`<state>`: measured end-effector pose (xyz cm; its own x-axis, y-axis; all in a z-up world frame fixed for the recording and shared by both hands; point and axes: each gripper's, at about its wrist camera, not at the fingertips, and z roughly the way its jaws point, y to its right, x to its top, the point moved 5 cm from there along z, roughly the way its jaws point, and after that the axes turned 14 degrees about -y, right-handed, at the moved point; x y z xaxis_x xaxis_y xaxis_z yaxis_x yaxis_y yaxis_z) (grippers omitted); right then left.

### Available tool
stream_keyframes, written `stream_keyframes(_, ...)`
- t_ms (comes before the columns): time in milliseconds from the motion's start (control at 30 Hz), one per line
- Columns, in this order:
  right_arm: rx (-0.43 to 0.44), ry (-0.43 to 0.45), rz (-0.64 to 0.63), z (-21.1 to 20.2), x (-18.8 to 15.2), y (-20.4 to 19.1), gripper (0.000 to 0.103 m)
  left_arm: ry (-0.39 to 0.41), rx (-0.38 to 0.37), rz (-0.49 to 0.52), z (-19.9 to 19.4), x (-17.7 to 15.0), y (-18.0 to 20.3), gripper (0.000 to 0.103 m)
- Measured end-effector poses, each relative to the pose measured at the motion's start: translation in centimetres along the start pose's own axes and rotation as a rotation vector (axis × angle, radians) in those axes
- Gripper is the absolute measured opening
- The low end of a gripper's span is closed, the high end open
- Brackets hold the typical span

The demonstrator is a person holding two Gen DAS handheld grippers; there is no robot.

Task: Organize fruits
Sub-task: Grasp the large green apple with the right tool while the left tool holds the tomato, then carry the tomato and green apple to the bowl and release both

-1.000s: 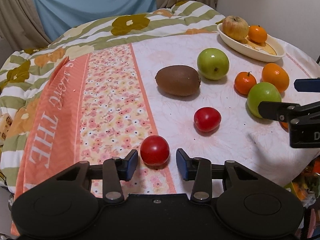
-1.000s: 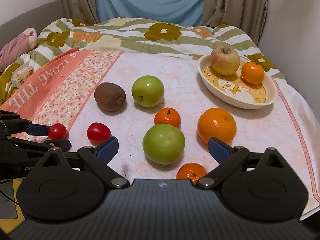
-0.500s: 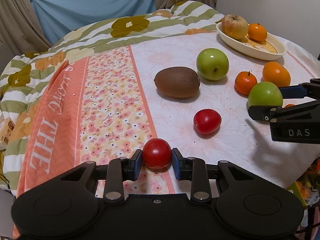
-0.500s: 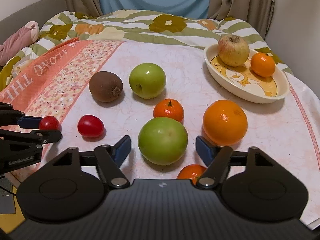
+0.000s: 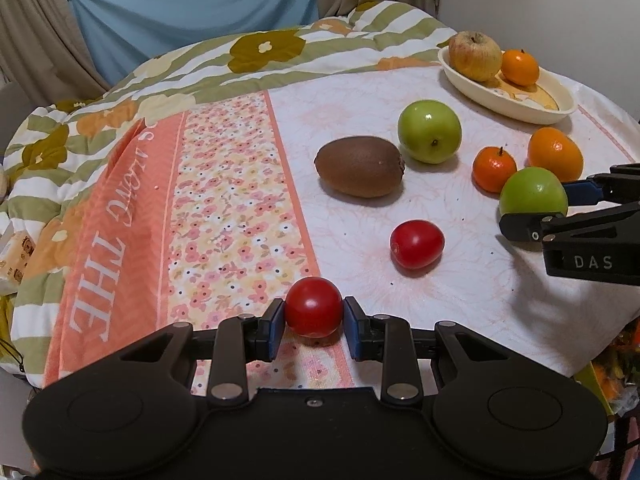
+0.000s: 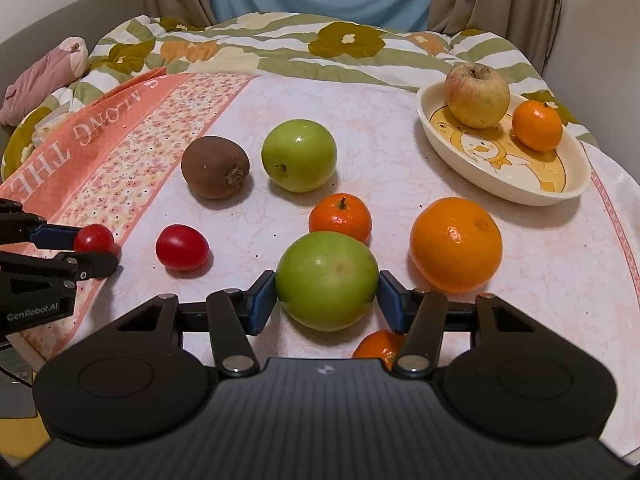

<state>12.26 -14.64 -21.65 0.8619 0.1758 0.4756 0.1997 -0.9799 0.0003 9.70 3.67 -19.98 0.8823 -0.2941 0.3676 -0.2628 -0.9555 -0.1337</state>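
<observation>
My left gripper [image 5: 314,322] is shut on a small red tomato [image 5: 313,306] at the table's near edge; it also shows in the right wrist view [image 6: 93,239]. My right gripper [image 6: 327,296] is shut on a green apple [image 6: 326,278], seen in the left wrist view too [image 5: 532,194]. Loose on the cloth lie a second red tomato [image 5: 417,244], a kiwi [image 5: 359,166], another green apple [image 5: 429,131], a small mandarin [image 6: 340,217] and a large orange [image 6: 456,244]. Another mandarin [image 6: 380,346] lies partly hidden under my right gripper.
A cream oval dish [image 6: 560,188] at the back right holds a yellowish apple [image 6: 477,95] and a mandarin [image 6: 537,125]. The round table carries a flowered cloth [image 5: 224,200] with an orange band. Curtains and a wall stand behind.
My left gripper closed on the small tomato. My right gripper moved forward and closed on the near green apple.
</observation>
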Motion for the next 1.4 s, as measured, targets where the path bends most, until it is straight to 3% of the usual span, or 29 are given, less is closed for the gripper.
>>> stream_keyframes(467,0.024,0.075,0.017,-6.4,1.5,1.5,0.069,0.089,0.001,-0.017,-6.8,3.1,0.9,0.034)
stream_keyframes(800,0.012,0.140,0.074,-11.6,3.9,7.3,0.069,0.150,-0.039,-0.037,-10.8,7.8,3.8,0.034)
stream_keyframes(1100,-0.008,0.166,0.093,-12.3,6.3,14.4,0.069,0.175,-0.059,-0.019,-10.5,13.1,8.7,0.034)
stream_keyframes(1400,-0.012,0.137,0.083,-8.8,8.6,21.5,0.069,0.140,-0.084,0.009,-6.2,19.1,14.1,0.034)
